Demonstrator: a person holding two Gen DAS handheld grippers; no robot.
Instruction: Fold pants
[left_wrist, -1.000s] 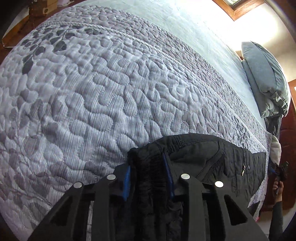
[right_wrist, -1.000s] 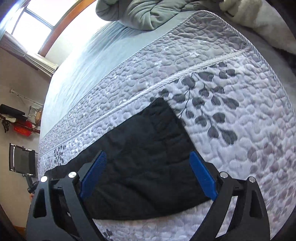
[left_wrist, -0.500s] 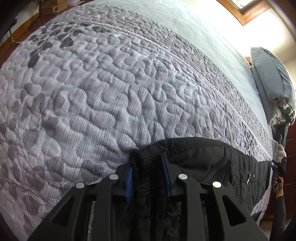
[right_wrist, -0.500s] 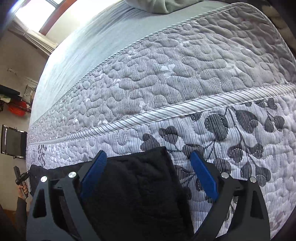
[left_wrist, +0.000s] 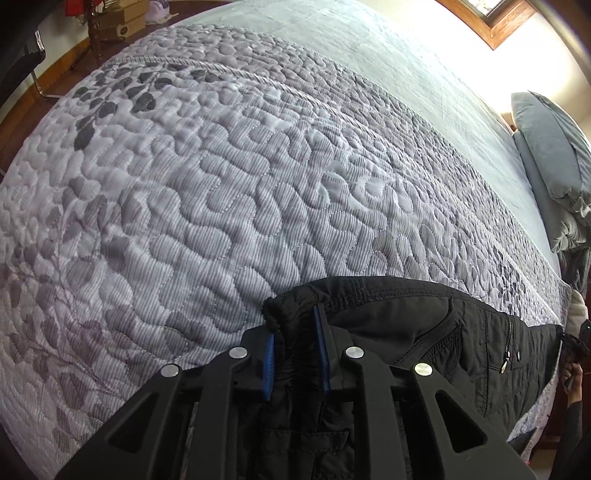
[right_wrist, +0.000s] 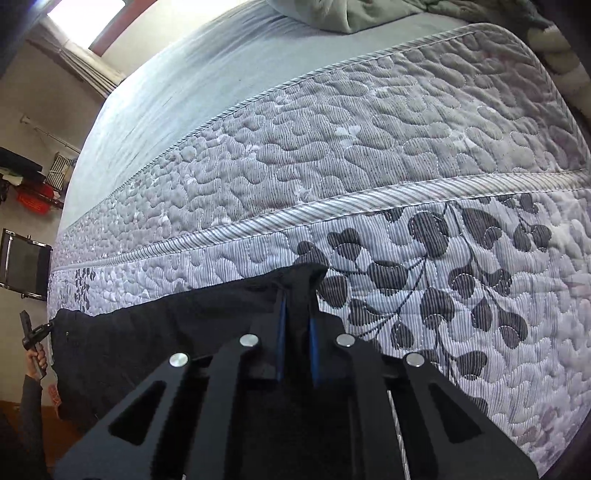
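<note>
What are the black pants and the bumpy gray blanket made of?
The pants look like thin, matte woven nylon or something similar, with a zipper pocket and gathered waistband. The blanket looks like a padded quilt, probably cotton or polyester: puffy stitched bumps, fine stripes.

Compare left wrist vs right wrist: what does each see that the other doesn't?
Left wrist only: the pants' waistband end with zippered pocket, clamped by the left gripper; grey pillows; cardboard boxes.

Right wrist only: the plain leg end pinched in the right gripper; a red basket; a black chair.

Both: black pants on the quilted bedspread, window light.
</note>
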